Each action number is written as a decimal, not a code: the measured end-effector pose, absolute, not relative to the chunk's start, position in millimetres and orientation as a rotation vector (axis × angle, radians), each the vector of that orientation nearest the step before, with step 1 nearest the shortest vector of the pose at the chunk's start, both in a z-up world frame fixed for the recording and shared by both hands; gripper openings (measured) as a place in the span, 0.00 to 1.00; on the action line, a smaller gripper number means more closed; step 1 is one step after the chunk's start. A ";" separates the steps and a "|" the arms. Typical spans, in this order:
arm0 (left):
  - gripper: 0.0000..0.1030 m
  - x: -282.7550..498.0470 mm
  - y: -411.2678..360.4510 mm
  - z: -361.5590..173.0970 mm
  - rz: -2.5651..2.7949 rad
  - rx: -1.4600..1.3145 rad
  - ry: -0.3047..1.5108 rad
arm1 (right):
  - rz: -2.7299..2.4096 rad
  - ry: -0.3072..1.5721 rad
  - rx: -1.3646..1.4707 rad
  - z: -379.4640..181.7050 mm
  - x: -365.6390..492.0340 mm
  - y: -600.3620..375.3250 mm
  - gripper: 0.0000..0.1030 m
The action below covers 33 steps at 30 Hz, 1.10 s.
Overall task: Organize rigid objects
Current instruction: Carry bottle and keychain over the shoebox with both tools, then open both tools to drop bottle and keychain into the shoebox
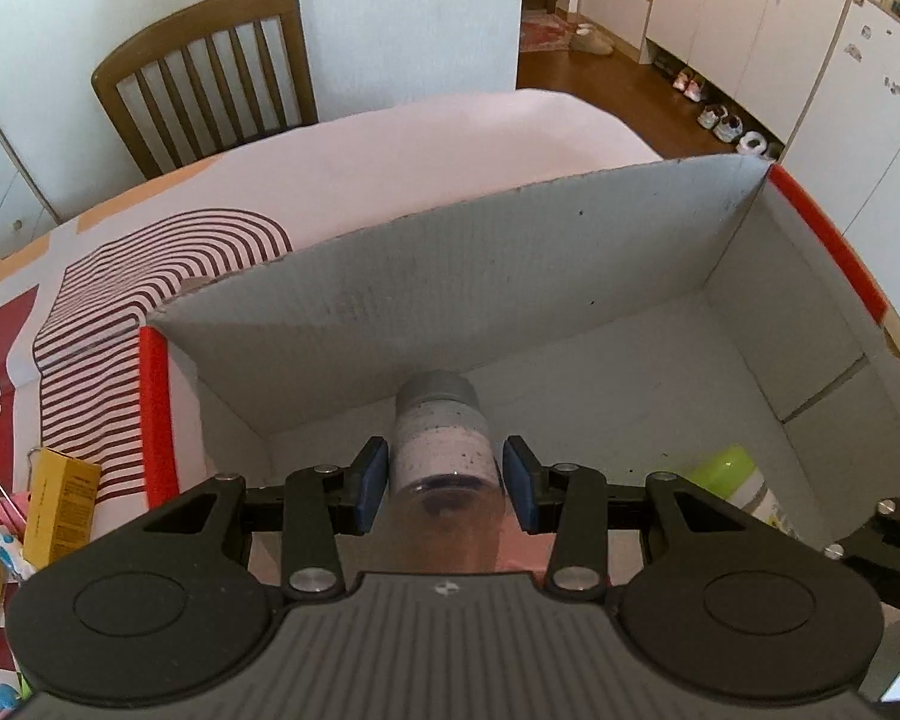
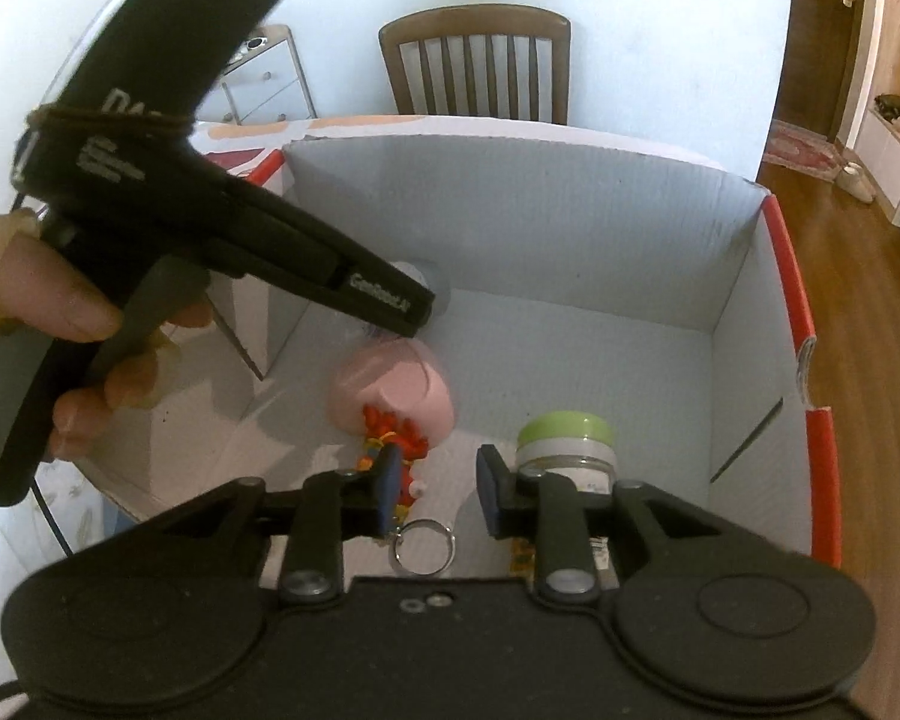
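Note:
A grey cardboard box [image 1: 510, 252] with red outer edges stands open on the table. Inside it, my left gripper [image 1: 447, 468] is shut on a clear bottle [image 1: 441, 450] with a speckled label and a grey cap, the cap pointing at the far wall. The right wrist view shows that gripper [image 2: 384, 300] held by a hand, over a pink bowl [image 2: 390, 387] lying upside down on the box [image 2: 570, 210] floor. My right gripper [image 2: 441, 480] is open just above a red keychain toy [image 2: 405, 450] with a metal ring [image 2: 423, 546]; the toy lies against the left pad only.
A green-lidded jar [image 2: 567, 438] stands in the box beside my right finger and also shows as the jar [image 1: 732, 480] at lower right. A yellow carton [image 1: 60, 510] and small items lie on the patterned tablecloth [image 1: 150, 276]. A wooden chair [image 1: 210, 72] stands behind the table.

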<state>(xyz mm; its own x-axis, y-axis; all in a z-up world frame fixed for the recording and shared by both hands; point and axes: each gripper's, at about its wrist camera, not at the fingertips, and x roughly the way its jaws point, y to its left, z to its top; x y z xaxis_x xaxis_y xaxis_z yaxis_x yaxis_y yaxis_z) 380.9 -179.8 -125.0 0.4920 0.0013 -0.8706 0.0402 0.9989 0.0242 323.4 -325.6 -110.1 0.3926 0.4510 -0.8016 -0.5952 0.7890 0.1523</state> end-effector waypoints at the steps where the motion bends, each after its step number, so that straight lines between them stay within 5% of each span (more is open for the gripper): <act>1: 0.41 379.2 -179.0 -123.0 -0.027 0.033 1.051 | 0.666 0.961 -0.164 -109.7 323.8 -326.1 0.27; 19: 0.47 325.8 -178.8 -68.6 -0.043 -0.023 0.924 | 0.675 0.925 -0.156 -91.8 312.3 -332.0 0.44; 33: 0.66 259.7 -148.9 -31.5 -0.006 -0.069 0.813 | 0.695 0.855 -0.155 -60.7 285.9 -326.9 0.64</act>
<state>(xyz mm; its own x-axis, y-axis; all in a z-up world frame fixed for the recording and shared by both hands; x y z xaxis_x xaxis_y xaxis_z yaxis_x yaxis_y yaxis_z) 259.7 -148.9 -31.5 0.6871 -0.0321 -0.7258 -0.0208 0.9977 -0.0638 285.9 -326.9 -60.7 0.4529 0.5008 -0.7377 -0.6198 0.7716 0.1433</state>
